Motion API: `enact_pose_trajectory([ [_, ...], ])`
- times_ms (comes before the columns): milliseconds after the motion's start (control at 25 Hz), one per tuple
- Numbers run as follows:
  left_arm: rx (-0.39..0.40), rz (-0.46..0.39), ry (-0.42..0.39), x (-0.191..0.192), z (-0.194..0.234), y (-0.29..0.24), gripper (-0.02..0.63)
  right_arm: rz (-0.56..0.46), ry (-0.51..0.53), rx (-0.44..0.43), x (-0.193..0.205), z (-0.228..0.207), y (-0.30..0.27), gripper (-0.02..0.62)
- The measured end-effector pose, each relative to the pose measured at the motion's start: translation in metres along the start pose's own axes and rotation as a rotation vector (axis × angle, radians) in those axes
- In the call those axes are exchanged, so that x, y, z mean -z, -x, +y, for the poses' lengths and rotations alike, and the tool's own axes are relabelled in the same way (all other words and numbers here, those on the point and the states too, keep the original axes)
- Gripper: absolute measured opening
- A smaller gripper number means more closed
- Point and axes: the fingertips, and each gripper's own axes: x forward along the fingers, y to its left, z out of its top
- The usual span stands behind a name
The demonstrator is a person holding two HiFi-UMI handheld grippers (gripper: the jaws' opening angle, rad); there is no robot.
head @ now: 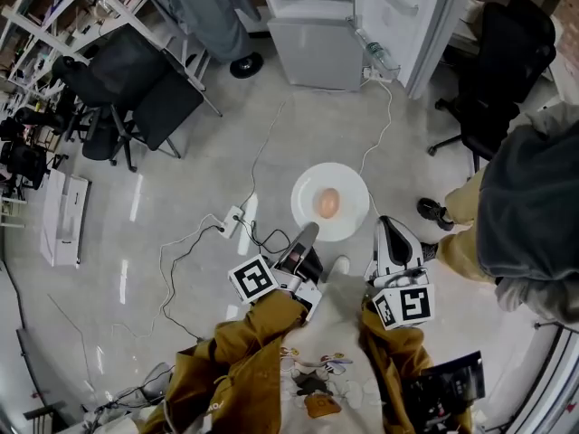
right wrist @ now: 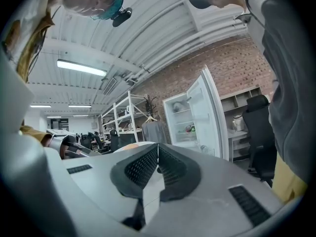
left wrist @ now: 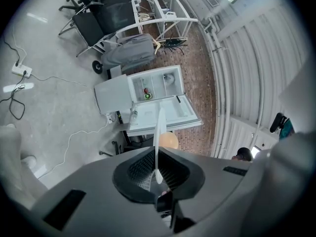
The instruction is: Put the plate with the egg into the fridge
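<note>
Your left tongs (left wrist: 157,158) are closed on the rim of the plate (head: 348,181), and the egg (head: 328,202) lies on it. Your right tongs (right wrist: 157,147) are closed and empty, just beside the plate. The open fridge (head: 312,48) is well apart, so the carrying and the placing inside are left.

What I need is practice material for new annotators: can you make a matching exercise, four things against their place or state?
Things:
1 egg
2 fridge door
3 left gripper
4 power strip

Place or state:
A standing open
B lying on the floor
C shut on the rim of the plate
D resting on the plate

Pairs: 1-D, 2-A, 3-C, 4-B
</note>
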Motion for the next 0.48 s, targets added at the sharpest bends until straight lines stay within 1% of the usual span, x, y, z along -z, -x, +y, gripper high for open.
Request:
enact_pose_trajectory([
  [240, -0.018, -0.02, 0.008, 0.006, 0.004, -0.013, 0.017, 0.008, -0.008, -0.018, 0.001, -0.017, -0.003, 0.006],
  [400, -0.009, -0.032, 0.002, -0.004, 0.005, -0.026, 0.017, 0.02, -0.006, -0.027, 0.002, -0.024, -0.016, 0.006],
  [480, -0.003, -0.037, 0.019, -0.01, 0.007, -0.031, 0.017, 0.028, 0.003, -0.026, 0.001, -0.025, -0.023, 0.006],
])
